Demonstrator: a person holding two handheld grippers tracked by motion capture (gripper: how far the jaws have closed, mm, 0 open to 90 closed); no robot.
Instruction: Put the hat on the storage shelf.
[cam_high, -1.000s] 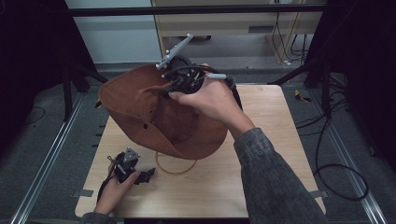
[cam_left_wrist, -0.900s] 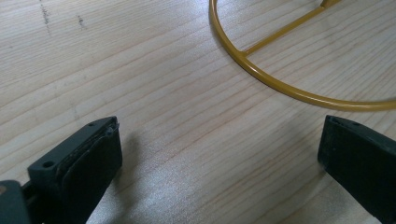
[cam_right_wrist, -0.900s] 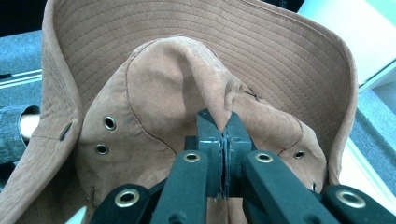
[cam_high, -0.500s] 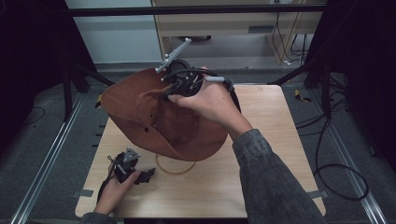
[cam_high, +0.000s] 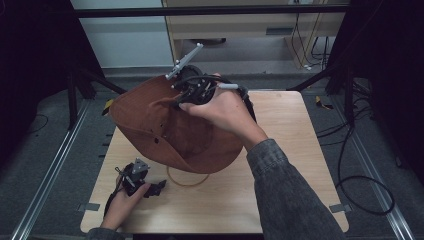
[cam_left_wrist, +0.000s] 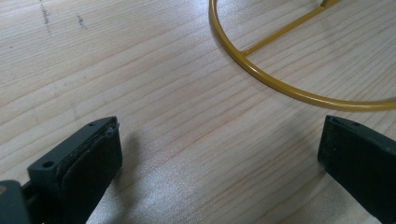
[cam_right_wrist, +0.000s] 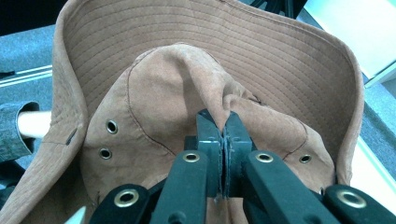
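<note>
you've got the brown bucket hat (cam_high: 170, 130) pinched by its crown in your right gripper (cam_right_wrist: 223, 135), lifted over the yellow wire stand (cam_left_wrist: 261, 77), left gripper (cam_left_wrist: 219, 158) wide open and empty, so next just lower it on.

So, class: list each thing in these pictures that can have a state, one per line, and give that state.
Brown hat: lifted, crown pinched.
Right hand-held gripper: shut on the hat's crown.
Left hand-held gripper: open, holding nothing, low over the table.
Yellow wire ring: flat on the table.
</note>
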